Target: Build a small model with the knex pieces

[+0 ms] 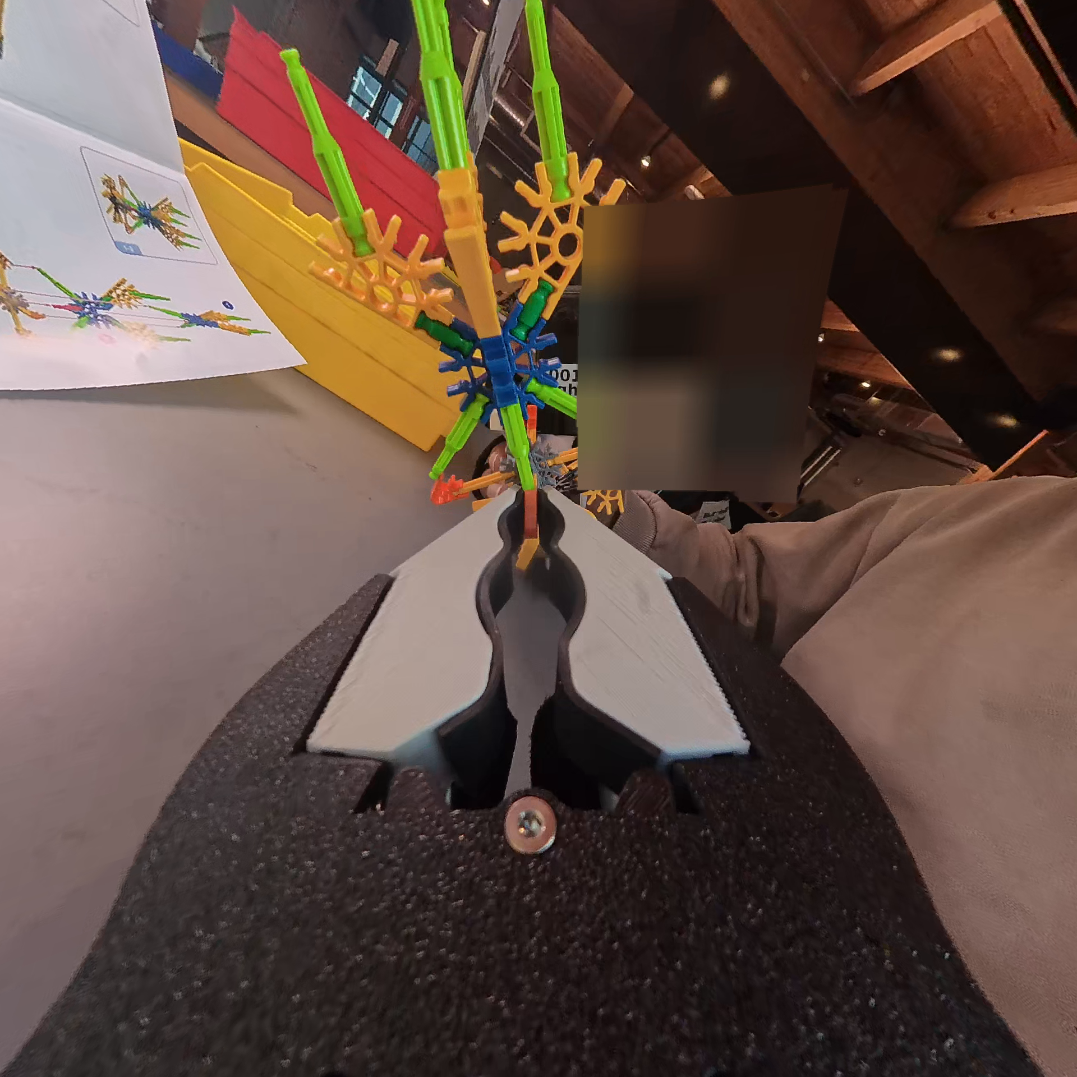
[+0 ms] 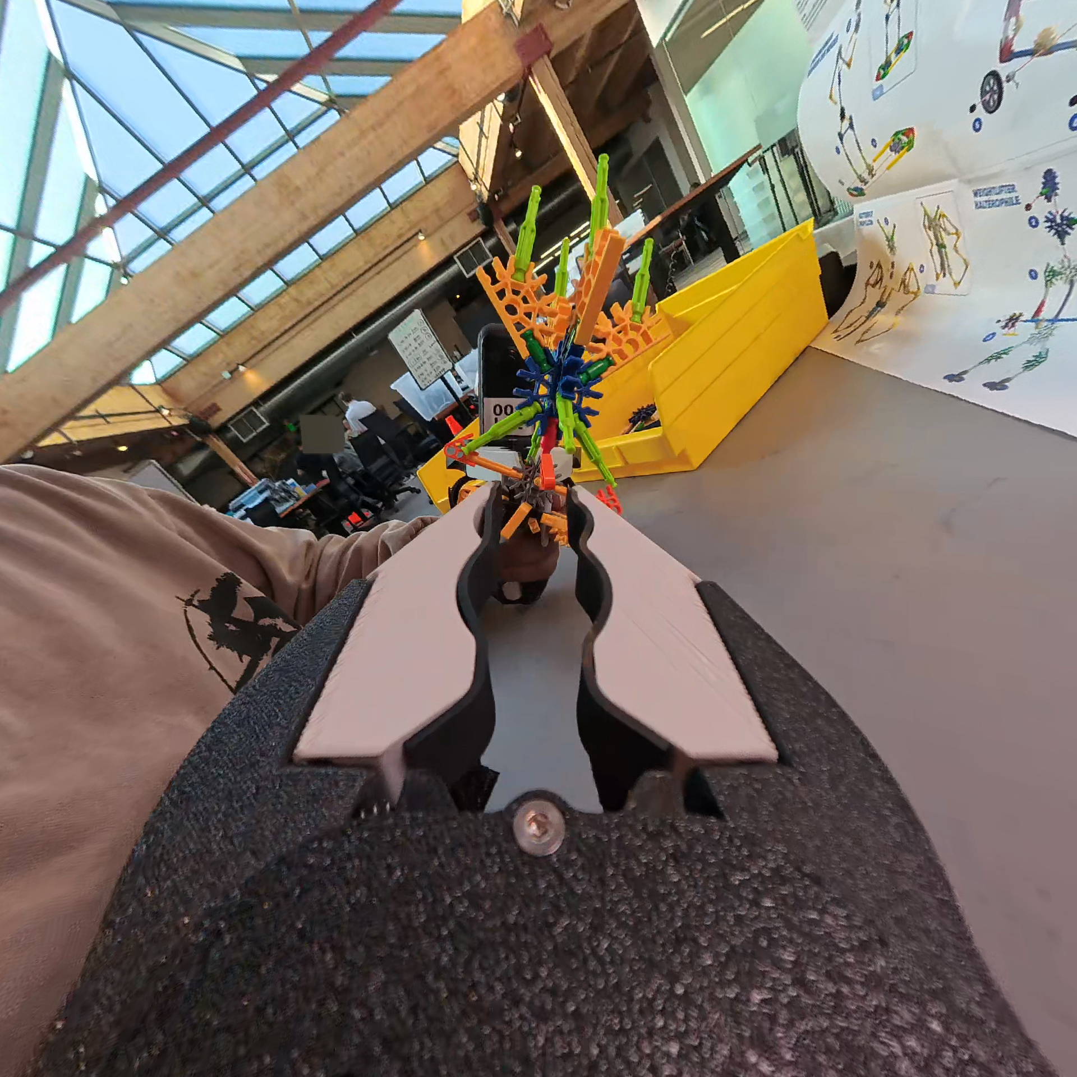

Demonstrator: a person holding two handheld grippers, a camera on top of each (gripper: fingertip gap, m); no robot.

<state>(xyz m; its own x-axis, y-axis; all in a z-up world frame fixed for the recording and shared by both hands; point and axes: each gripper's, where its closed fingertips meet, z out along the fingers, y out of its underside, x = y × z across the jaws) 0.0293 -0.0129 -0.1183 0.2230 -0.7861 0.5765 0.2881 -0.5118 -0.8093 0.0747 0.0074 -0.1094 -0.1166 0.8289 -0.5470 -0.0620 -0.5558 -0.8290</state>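
Observation:
A toy model of rods and connectors is held up between both grippers. It has a blue snowflake hub (image 1: pixel 501 367), light green rods and orange fan connectors. My left gripper (image 1: pixel 529 513) is shut on a red-orange piece at the model's base. In the right wrist view the model (image 2: pixel 553 384) stands upright. My right gripper (image 2: pixel 531 507) has its jaws narrowly apart. They close on the grey connector and orange rods at the model's lower end. The left gripper's dark body (image 2: pixel 494 373) shows behind the model.
A grey table (image 1: pixel 175 524) lies below. A yellow bin (image 1: pixel 326 326) and a red bin (image 1: pixel 326 134) stand behind the model; the yellow bin (image 2: pixel 728 361) holds loose parts. A printed instruction sheet (image 1: pixel 87 233) is propped up, also on the right (image 2: pixel 961 233). A tan sleeve (image 1: pixel 874 641) is close.

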